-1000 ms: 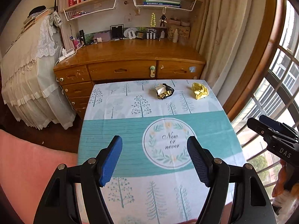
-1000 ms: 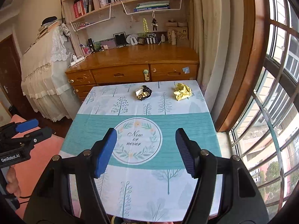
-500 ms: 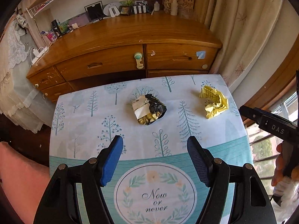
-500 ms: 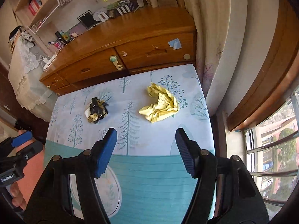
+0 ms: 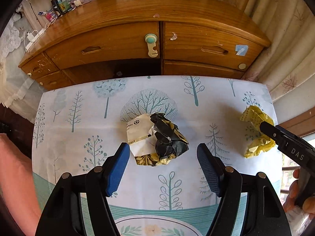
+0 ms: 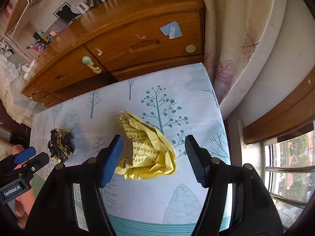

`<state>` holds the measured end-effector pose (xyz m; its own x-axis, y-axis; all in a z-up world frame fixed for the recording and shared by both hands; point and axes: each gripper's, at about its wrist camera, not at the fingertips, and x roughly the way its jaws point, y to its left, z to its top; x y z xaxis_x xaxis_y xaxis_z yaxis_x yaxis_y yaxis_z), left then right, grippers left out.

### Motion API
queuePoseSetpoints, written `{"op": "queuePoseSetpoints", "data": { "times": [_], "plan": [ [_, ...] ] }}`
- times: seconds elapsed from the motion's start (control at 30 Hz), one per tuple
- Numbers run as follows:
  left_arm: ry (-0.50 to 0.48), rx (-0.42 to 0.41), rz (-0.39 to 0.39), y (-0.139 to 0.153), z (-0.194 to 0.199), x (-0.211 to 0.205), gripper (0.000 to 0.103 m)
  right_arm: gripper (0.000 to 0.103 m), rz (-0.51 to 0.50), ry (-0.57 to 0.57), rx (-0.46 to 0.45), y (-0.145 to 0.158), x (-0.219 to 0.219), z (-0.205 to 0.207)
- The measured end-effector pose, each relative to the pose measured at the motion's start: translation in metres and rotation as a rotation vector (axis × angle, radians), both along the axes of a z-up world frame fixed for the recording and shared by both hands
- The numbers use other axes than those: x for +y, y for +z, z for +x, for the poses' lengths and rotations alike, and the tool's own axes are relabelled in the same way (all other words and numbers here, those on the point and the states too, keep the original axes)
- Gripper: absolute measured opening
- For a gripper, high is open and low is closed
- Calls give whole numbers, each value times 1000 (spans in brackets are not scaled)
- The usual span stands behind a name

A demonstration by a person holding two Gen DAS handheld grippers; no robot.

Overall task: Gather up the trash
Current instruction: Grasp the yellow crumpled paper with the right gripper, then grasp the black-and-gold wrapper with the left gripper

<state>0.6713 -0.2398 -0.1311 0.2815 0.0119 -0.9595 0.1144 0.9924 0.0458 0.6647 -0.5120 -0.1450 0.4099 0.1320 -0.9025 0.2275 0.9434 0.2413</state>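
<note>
The tabletop (image 5: 82, 118) wears a cloth (image 5: 216, 102) printed with trees. On it lie a black wrapper (image 5: 157, 139) near the far edge's middle and yellow paper (image 6: 149, 149) near the far right corner.

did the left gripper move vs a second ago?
Yes. The left gripper advanced across the tree-print tablecloth toward the wooden dresser and dropped; its open jaws now flank the crumpled black-and-gold wrapper, which previously lay far ahead.

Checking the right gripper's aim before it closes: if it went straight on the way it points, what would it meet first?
Most likely the crumpled yellow paper, which lies between the open fingers of the right gripper, on the tablecloth. How far above it the tips hang is unclear.
</note>
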Motion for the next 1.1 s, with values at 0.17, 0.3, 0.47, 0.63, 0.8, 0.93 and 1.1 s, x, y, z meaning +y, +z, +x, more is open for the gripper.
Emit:
{"op": "queuePoseSetpoints", "data": {
  "times": [0.17,0.3,0.47,0.63,0.8,0.93,1.1],
  "plan": [
    [36,35,-1,-19,11,11,73,61,-10,29,23,-23,9,11],
    [61,57,-32,-32,17,17,73,51,-16,50,20,-29,22,12],
    [62,58,-40,-36,25,17,74,41,-57,85,8,-28,34,9],
    [87,72,-65,-42,27,23,74,33,-57,94,8,-27,37,-2],
    [63,75,-40,-43,21,19,74,27,-18,105,2,-21,43,-24],
    [29,46,-49,-37,10,14,40,26,19,114,-5,-15,51,-49],
    [21,60,-36,-26,-6,13,36,24,51,137,-10,-5,66,-83]
  ]
}}
